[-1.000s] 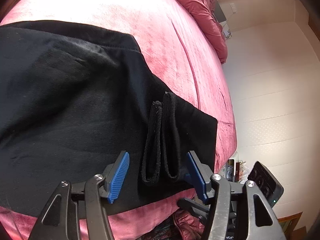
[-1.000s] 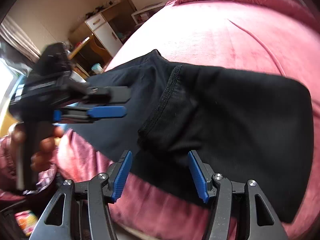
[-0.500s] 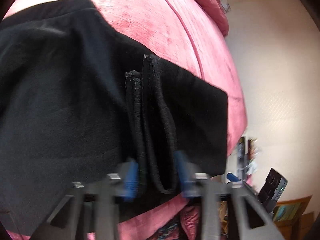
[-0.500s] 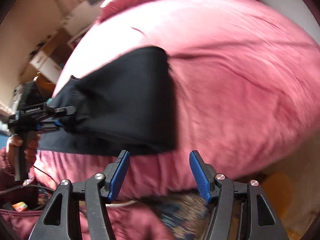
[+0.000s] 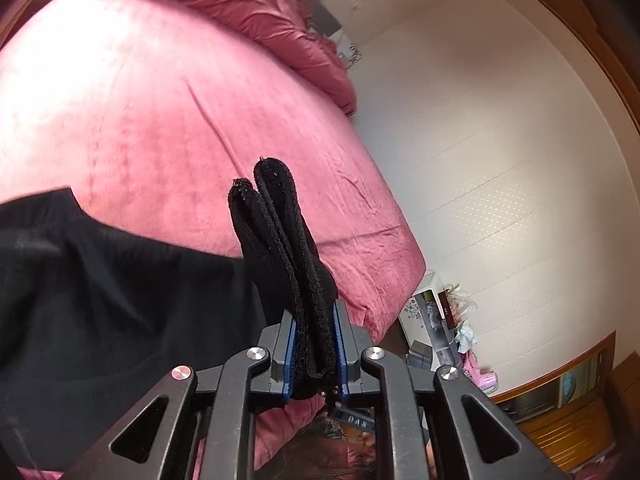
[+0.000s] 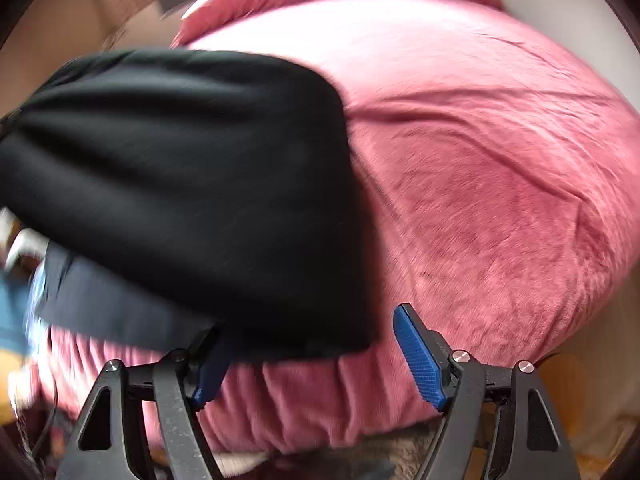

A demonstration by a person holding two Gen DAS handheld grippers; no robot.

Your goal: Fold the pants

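Black pants (image 5: 100, 300) lie partly on a pink bed. My left gripper (image 5: 314, 354) is shut on the stacked hem ends of the pants (image 5: 280, 232) and holds them lifted above the bed. In the right wrist view the pants (image 6: 180, 184) fill the left half as a blurred raised fold. My right gripper (image 6: 316, 354) is open and empty at the near bed edge. Its left finger sits just under the cloth's lower right corner.
The pink bed cover (image 5: 160, 92) (image 6: 480, 160) spreads wide to the far side, with a bunched pink duvet (image 5: 248, 4) at the head. A white wall (image 5: 500, 160) and a cluttered shelf (image 5: 444, 332) stand beside the bed.
My left gripper closed on the hem ends and lifted them off the bed. My right gripper swung right along the bed edge to the other corner of the pants.
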